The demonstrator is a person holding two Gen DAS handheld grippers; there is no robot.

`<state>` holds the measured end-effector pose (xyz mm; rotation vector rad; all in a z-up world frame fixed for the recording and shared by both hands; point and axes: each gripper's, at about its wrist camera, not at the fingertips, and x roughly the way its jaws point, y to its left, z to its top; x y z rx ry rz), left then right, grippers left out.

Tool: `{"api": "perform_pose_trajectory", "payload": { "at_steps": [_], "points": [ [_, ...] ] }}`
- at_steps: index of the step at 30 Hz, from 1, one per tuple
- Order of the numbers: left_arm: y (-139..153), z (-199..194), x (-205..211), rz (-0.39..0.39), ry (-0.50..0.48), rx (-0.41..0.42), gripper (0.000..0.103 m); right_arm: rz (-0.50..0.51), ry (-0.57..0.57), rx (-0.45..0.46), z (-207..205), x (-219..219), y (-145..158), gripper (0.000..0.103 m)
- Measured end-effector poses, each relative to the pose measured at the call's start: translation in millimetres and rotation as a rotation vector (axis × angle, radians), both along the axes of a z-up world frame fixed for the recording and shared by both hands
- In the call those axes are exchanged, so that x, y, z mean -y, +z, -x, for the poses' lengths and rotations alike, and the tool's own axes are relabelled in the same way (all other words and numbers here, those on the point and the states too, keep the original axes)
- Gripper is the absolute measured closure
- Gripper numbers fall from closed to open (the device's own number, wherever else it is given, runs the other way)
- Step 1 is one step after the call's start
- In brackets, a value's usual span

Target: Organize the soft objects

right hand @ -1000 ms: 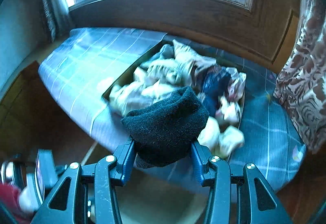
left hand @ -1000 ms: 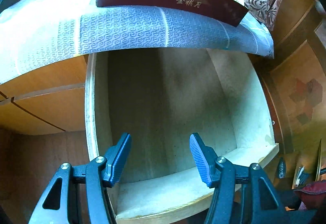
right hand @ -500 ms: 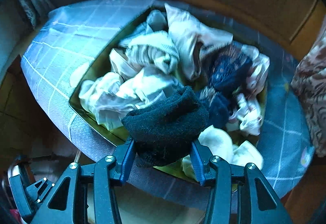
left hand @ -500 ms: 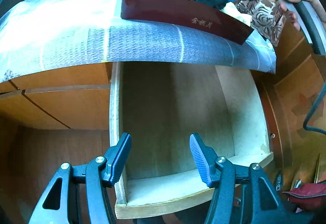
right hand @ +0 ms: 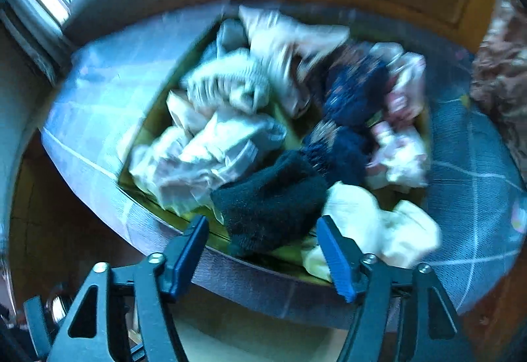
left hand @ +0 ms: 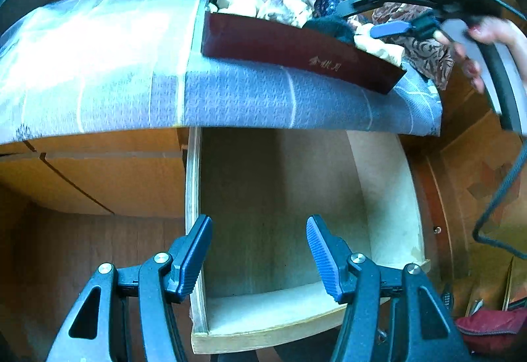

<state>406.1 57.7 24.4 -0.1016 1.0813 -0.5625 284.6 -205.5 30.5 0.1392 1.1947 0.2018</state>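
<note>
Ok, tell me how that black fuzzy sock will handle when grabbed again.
The black fuzzy sock lies slumped on the pile in the box, so it is probably floppy and light. Its nap looks grippy, unlikely to slip. The right gripper, jaws just opening, stands clear of it.

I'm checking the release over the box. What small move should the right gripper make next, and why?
Probably lift the right gripper straight up. Its jaws have just been opening, and the black sock lies between them, untouched by either pad, resting on the pile in the dark red box.
</note>
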Motion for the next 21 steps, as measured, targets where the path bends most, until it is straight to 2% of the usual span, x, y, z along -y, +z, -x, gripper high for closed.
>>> {"api": "perform_pose_trajectory", "payload": {
  "at_steps": [2, 4, 8, 11, 13, 16, 19, 20, 21],
  "points": [
    [5.0, -1.4, 0.4, 0.009, -0.003, 0.012, 0.043, 0.006, -0.055, 0.068, 14.5, 14.2, 12.8, 0.028],
    [9.4, -2.2, 0.6, 0.023, -0.013, 0.015, 0.043, 0.043, -0.114, 0.098, 25.4, 26.4, 15.5, 0.028],
    [15.8, -4.1, 5.3, 0.004, -0.027, 0.027, 0.043, 0.029, -0.177, 0.037, 26.9, 40.1, -4.1, 0.033],
    [24.0, -4.2, 4.6, -0.029, -0.025, 0.058, 0.043, -0.002, -0.218, 0.063, 39.5, 41.2, -1.8, 0.033],
    [29.3, -4.8, 1.5, -0.059, -0.007, 0.073, 0.043, -0.026, -0.226, 0.104, 58.6, 34.8, 8.8, 0.031],
    [36.1, -7.3, -6.7, -0.069, 0.019, 0.086, 0.043, -0.008, -0.243, 0.143, 88.9, 22.5, 18.1, 0.025],
    [40.9, -6.1, -12.9, -0.069, 0.017, 0.105, 0.043, 0.007, -0.265, 0.160, 113.4, 5.0, 20.2, 0.024],
    [42.0, -4.6, -14.4, -0.070, 0.013, 0.118, 0.043, 0.007, -0.274, 0.167, 120.9, 2.4, 19.7, 0.022],
    [43.2, -2.1, -15.3, -0.077, 0.014, 0.132, 0.043, 0.007, -0.282, 0.180, 131.3, -1.1, 19.0, 0.016]
  ]
}}
